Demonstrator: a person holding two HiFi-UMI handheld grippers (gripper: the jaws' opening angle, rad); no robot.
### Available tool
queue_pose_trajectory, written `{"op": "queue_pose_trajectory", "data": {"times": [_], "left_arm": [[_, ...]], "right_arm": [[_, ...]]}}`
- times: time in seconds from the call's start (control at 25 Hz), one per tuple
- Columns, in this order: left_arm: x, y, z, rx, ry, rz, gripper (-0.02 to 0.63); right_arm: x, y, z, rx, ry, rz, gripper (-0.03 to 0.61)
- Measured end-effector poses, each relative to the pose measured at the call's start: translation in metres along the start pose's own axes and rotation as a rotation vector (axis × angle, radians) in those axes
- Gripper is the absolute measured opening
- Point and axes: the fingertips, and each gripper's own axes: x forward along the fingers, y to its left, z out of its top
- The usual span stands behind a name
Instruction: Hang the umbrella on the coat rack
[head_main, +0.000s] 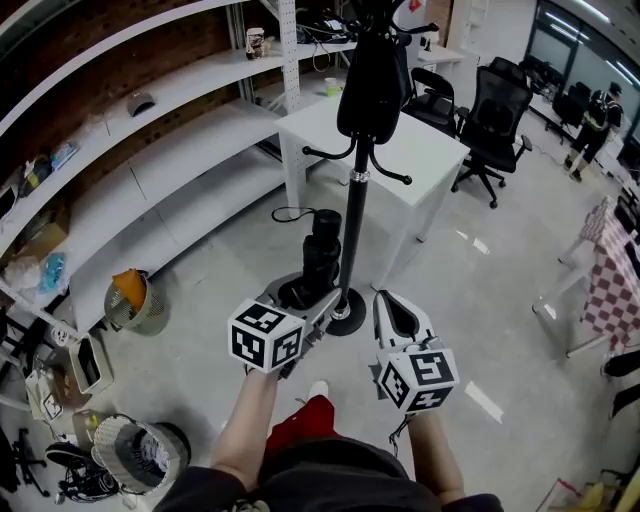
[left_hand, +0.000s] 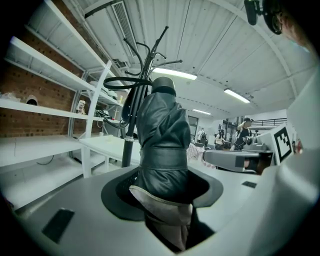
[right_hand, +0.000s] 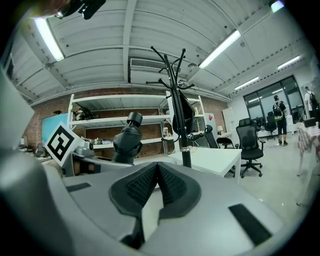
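- The left gripper (head_main: 298, 296) is clenching a folded black umbrella (head_main: 320, 250), which is standing nearly upright between its jaws, low and just beside the coat rack (head_main: 352, 225).
- The right gripper (head_main: 387, 302) is holding nothing; its jaws are pressed together, tip to tip.
- In the head view the rack's round base (head_main: 346, 318) is sitting on the floor between the two gripper tips, touching neither.
- A black bag (head_main: 372, 80) is hanging from the rack's upper hooks; the lower hooks (head_main: 385, 172) are showing bare.
- A white table (head_main: 425, 150) is standing right behind the rack, its corner edge close to the pole.
- Long white shelves (head_main: 170, 150) are running along the brick wall on the left.
- Black office chairs (head_main: 495, 120) are standing beyond the table, on the right.
- Bare grey floor (head_main: 480, 290) is lying open to the right of the rack.
- A wire basket (head_main: 142, 312) is sitting on the floor at left, near the shelves, with something orange (head_main: 128, 284) in it.
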Motion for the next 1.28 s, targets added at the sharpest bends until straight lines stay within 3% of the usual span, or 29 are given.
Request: {"op": "queue_pose_trajectory", "data": {"times": [0.72, 1.28], "left_arm": [[0.048, 0.117, 0.038, -0.020, -0.002, -0.011, 0.222], [0.089, 0.159, 0.044, -0.046, 0.007, -0.064, 0.223]], "right_arm": [[0.134, -0.006, 0.022, -0.021, 0.022, 0.013, 0.017], [0.187, -0.028, 0.026, -0.050, 0.037, -0.033, 0.017]]}}
